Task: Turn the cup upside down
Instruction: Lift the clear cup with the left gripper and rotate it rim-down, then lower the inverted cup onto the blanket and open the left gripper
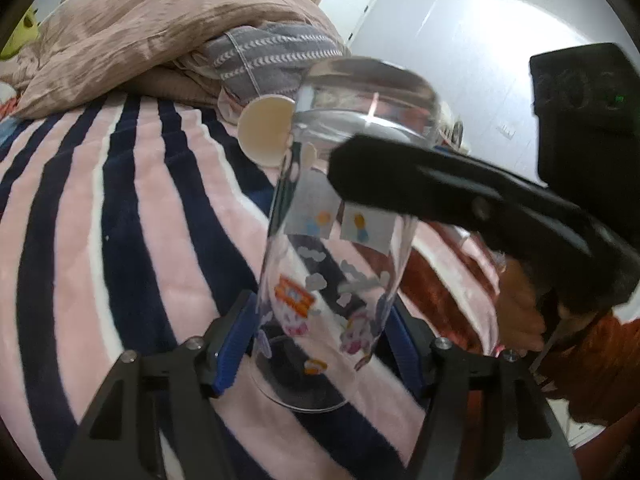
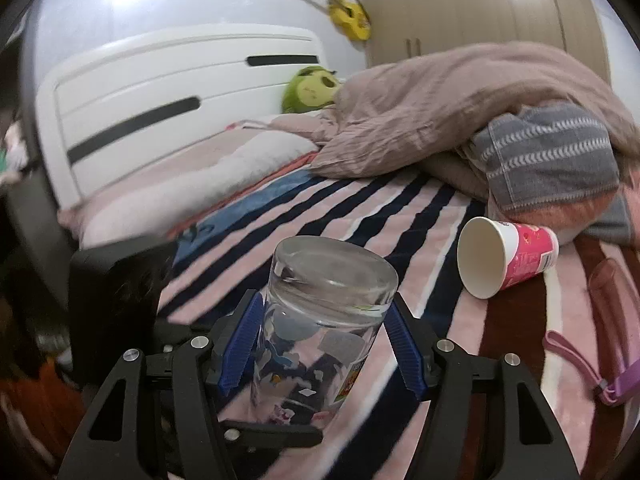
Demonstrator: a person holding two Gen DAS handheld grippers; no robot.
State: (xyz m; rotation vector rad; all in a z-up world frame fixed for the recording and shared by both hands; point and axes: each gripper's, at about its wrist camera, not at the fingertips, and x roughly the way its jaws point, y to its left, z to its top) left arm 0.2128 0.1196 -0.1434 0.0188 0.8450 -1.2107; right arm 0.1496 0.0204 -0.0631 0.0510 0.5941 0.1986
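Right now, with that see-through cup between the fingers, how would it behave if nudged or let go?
The clear cup looks like thick, rigid glass, so probably heavy for its size and breakable, though the striped blanket might cushion it. Its smooth wall could slip against the fingers. It is tall and narrow, so on soft bedding it may tip, then roll.

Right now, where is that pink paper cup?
In the right wrist view the pink paper cup lies on its side on the striped blanket, right of the glass cup, its open mouth facing the camera, just below the rumpled bedding.
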